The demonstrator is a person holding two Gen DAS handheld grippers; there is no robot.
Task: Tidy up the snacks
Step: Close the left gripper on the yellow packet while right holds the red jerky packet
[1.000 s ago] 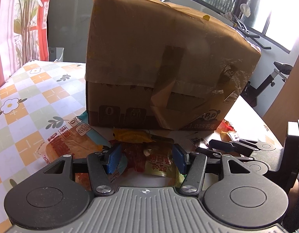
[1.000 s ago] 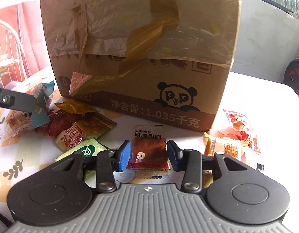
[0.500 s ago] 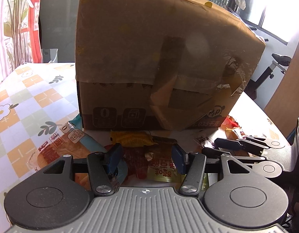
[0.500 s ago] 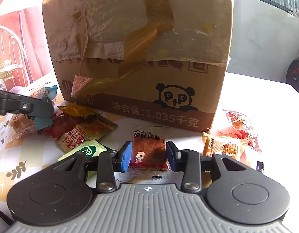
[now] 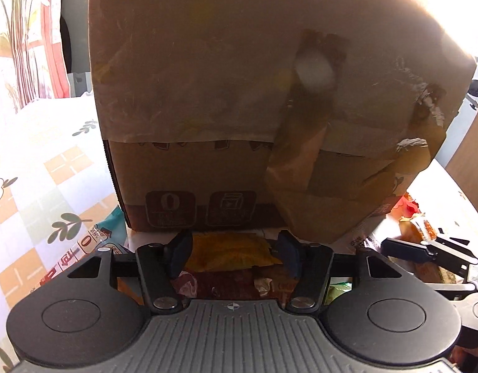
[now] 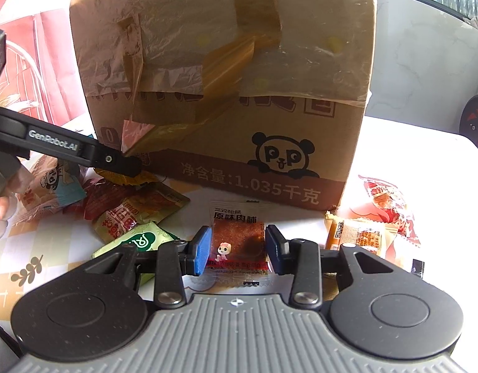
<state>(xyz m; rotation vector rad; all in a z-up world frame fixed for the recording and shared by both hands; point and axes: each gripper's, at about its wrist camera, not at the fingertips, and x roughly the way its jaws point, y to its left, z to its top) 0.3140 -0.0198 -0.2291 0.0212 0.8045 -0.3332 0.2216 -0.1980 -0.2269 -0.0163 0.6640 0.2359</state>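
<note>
The left gripper [image 5: 232, 253], its jaws just opened wider and gripping nothing, straddled the yellow snack packet [image 5: 229, 250] lying crosswise against the cardboard box [image 5: 239, 93], while the right gripper [image 6: 235, 250] stood narrowest about the meat-jerky packet [image 6: 237, 239].
</note>
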